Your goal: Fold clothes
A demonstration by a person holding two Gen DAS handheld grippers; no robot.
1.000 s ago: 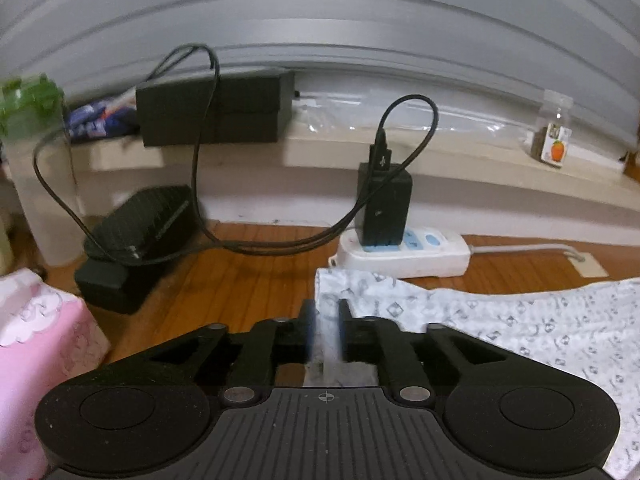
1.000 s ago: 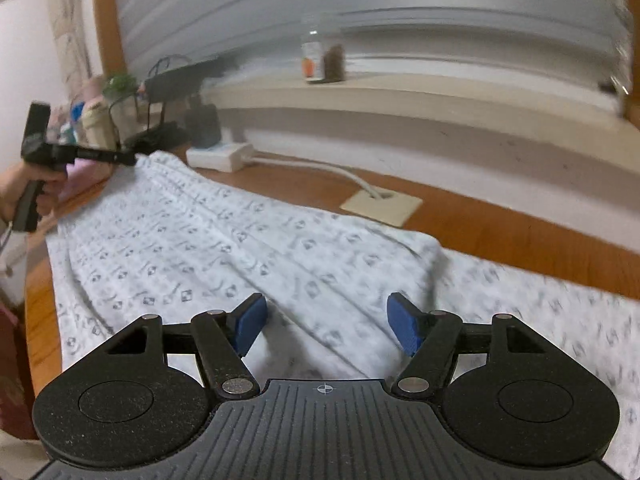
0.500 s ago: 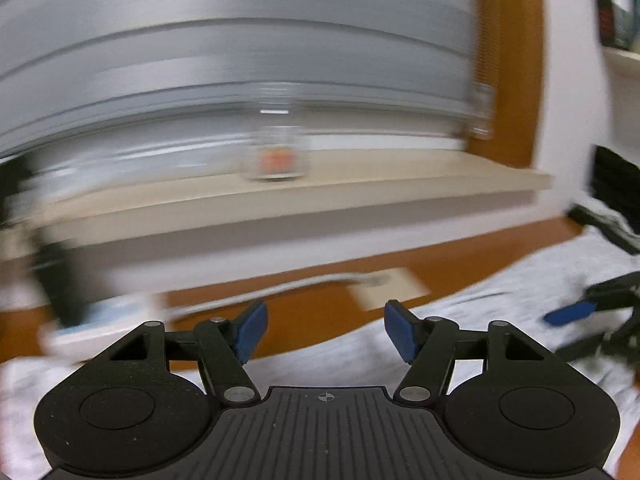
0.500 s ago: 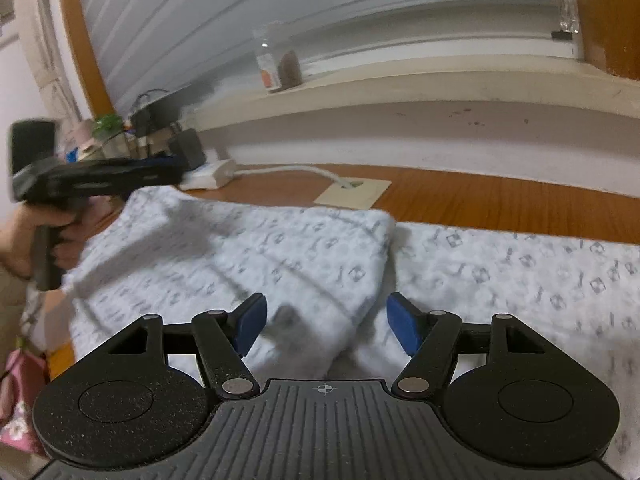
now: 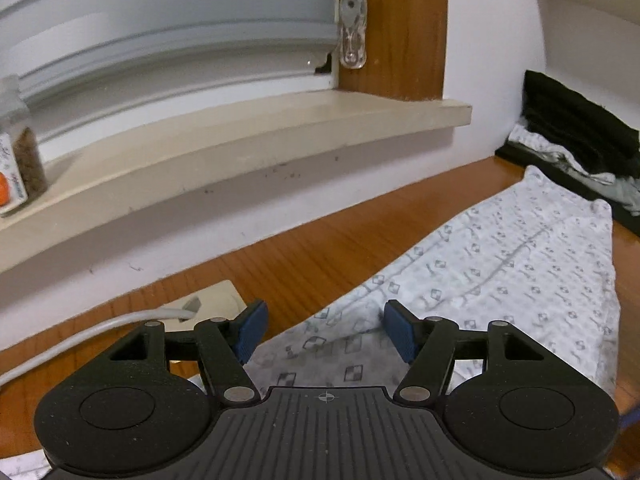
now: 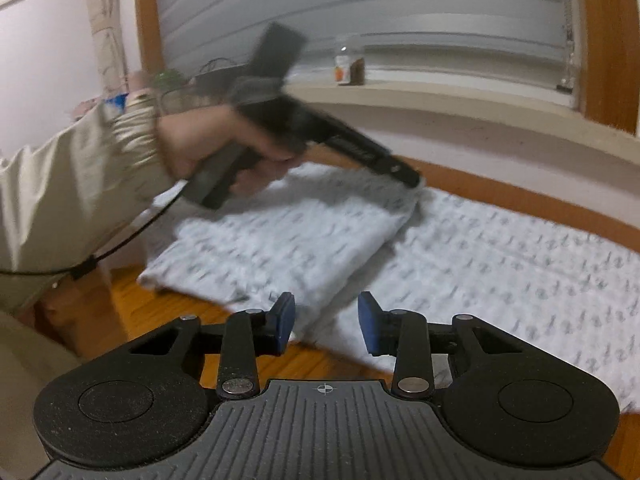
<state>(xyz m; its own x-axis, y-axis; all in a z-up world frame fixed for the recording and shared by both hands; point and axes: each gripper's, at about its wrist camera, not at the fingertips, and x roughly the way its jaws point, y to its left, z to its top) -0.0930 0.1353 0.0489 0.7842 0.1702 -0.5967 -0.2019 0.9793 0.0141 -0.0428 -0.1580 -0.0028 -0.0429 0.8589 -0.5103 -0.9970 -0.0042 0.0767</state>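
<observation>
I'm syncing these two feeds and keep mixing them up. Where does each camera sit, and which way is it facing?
Left wrist: on the left gripper, looking along its open jaws over the patterned cloth toward the windowsill; no body shows.
Right wrist: on the right gripper, jaws closing over the cloth's near edge; facing the same sill, it shows the left hand and beige sleeve.
Shared: cloth, sill, spice jar, wooden table.

Right gripper [image 6: 326, 322], black with blue pads, at six o'clock: jaws closing over the folded edge of a white patterned cotton garment [image 6: 460, 256], pads not yet pressing. Left gripper [image 6: 408, 178], blurred, at eleven o'clock, tip at the fold's corner. Brown wooden table [image 6: 160, 316].
</observation>
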